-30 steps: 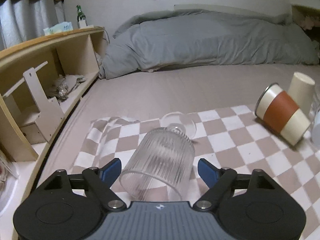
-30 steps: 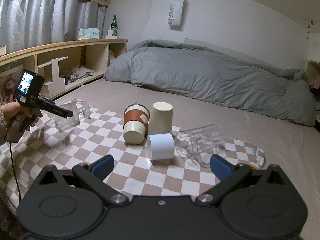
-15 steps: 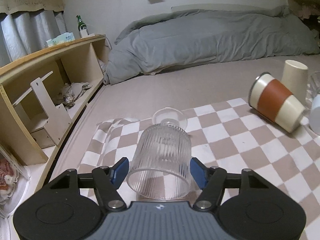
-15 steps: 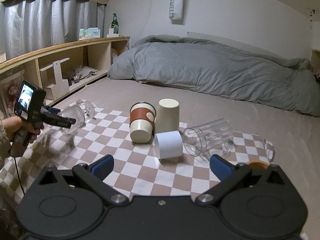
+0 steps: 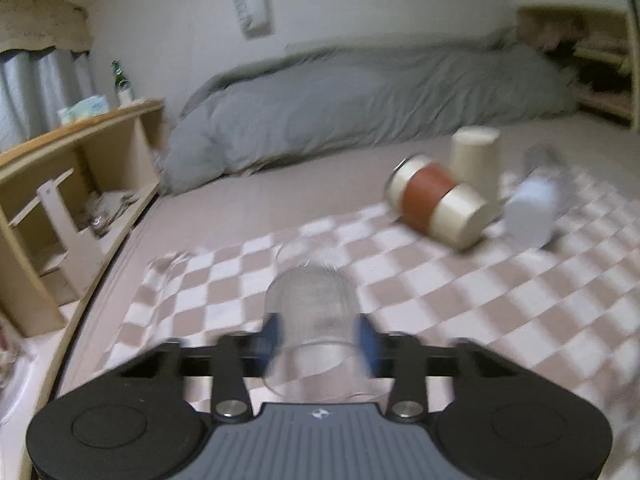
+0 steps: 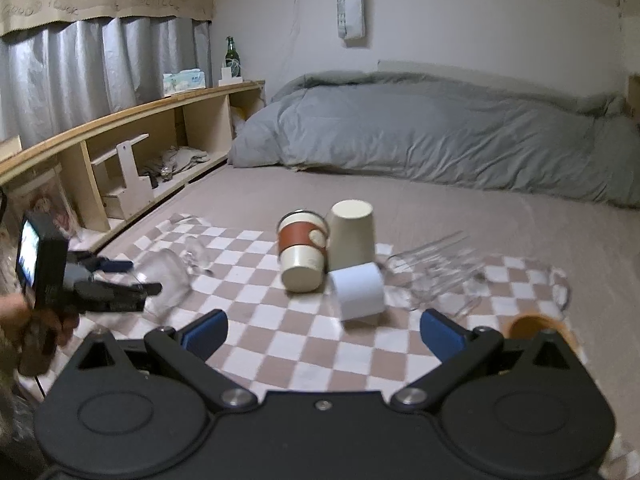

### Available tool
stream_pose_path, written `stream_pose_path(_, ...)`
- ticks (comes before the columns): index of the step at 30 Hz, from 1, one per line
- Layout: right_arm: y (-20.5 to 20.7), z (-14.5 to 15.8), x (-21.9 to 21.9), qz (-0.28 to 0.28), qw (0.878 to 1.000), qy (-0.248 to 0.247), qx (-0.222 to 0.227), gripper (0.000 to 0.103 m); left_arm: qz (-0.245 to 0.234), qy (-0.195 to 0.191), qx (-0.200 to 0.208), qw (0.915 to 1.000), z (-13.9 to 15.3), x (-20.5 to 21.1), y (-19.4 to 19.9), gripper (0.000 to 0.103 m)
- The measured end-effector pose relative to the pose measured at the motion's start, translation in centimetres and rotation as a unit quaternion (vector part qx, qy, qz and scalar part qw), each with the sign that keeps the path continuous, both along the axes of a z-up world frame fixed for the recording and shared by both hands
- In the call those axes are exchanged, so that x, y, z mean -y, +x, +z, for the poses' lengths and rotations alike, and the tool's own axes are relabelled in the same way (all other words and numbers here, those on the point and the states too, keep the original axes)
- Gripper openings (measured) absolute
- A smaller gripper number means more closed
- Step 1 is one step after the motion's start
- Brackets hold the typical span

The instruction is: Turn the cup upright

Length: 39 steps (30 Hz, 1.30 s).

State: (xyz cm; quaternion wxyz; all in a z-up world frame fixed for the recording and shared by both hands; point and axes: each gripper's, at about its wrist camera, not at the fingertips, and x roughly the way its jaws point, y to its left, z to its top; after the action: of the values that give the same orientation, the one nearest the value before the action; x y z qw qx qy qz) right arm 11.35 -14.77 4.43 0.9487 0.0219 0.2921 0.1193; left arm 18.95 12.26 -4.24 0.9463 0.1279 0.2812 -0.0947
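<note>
A clear ribbed glass cup (image 5: 314,312) sits between my left gripper's (image 5: 318,338) blue pads, which are shut on its sides; its mouth faces the camera and it is lifted off the checkered cloth (image 5: 460,300). The view is blurred by motion. In the right wrist view the same cup (image 6: 164,276) shows tilted in the left gripper (image 6: 120,280) at the left. My right gripper (image 6: 322,330) is open and empty, above the cloth (image 6: 280,332) near its front edge.
On the cloth lie a cream cup with a brown sleeve (image 6: 302,254), an upside-down cream cup (image 6: 354,232), a white cup on its side (image 6: 358,290) and a clear tumbler on its side (image 6: 436,272). A wooden shelf (image 6: 132,148) runs along the left. A grey duvet (image 6: 420,132) lies behind.
My left gripper has closed fully on the ribbed glass cup and lifted it off the cloth, tilting it. The right gripper has risen a little and stays open.
</note>
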Motion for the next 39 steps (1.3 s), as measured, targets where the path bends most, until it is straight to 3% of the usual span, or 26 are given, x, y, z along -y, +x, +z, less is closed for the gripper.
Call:
stream_pose_path(1, 0.5, -0.1, -0.4, 0.003, 1.000, 0.006, -0.003, 0.103, -0.005, -0.014, -0.006, 0.9999, 0.5, 0.2, -0.2, 0.017)
stream_pose_path(3, 2.2, -0.5, -1.6, 0.017, 0.999, 0.021, -0.017, 0.103, -0.010, -0.038, -0.020, 0.9990, 0.8, 0.5, -0.1, 0.019)
stream_pose_path(4, 3.1, -0.8, -2.2, 0.025, 0.999, 0.029, -0.028, 0.103, -0.005, -0.037, -0.020, 0.9991, 0.7, 0.7, -0.1, 0.025)
stream_pose_path(5, 4.2, -1.2, -2.8, 0.028, 0.998, 0.042, -0.040, 0.103, -0.006, -0.038, -0.022, 0.9990, 0.5, 0.8, -0.1, 0.039)
stream_pose_path(9, 8.6, -3.6, -5.1, 0.023, 0.990, 0.105, -0.093, 0.103, 0.022, -0.024, -0.038, 0.9987, -1.5, 0.3, 0.6, 0.051)
stream_pose_path(11, 10.3, -4.8, -6.1, 0.021, 0.986, 0.125, -0.111, 0.099, 0.028, -0.033, -0.045, 0.9981, -2.2, -0.3, 0.8, 0.068)
stream_pose_path(14, 12.9, -6.4, -7.5, 0.022, 0.978, 0.162, -0.127, 0.092, 0.024, -0.057, -0.047, 0.9970, -2.7, -0.6, 0.5, 0.081)
stream_pose_path(21, 17.9, -9.2, -10.0, 0.021, 0.969, 0.200, -0.146, 0.070, -0.015, -0.061, -0.053, 0.9966, -3.4, 1.4, 0.1, 0.085)
stream_pose_path(26, 20.6, -10.4, -11.7, 0.034, 0.967, 0.191, -0.166, 0.057, -0.017, -0.071, -0.059, 0.9956, -3.9, 3.3, 0.7, 0.085)
stream_pose_path(31, 22.1, -11.5, -12.4, 0.025, 0.959, 0.202, -0.197, 0.054, 0.005, -0.074, -0.064, 0.9953, -4.3, 4.2, 1.4, 0.083)
stream_pose_path(33, 22.6, -12.1, -12.4, 0.025, 0.951, 0.220, -0.216, 0.054, 0.007, -0.083, -0.072, 0.9939, -4.4, 4.0, 1.6, 0.074)
stream_pose_path(35, 22.4, -12.4, -12.2, 0.025, 0.944, 0.240, -0.225, 0.048, -0.002, -0.090, -0.082, 0.9926, -4.3, 3.7, 1.4, 0.073)
stream_pose_path(39, 20.9, -11.7, -12.0, 0.028, 0.948, 0.229, -0.222, 0.046, -0.045, -0.081, -0.086, 0.9920, -4.4, 3.4, 0.3, 0.073)
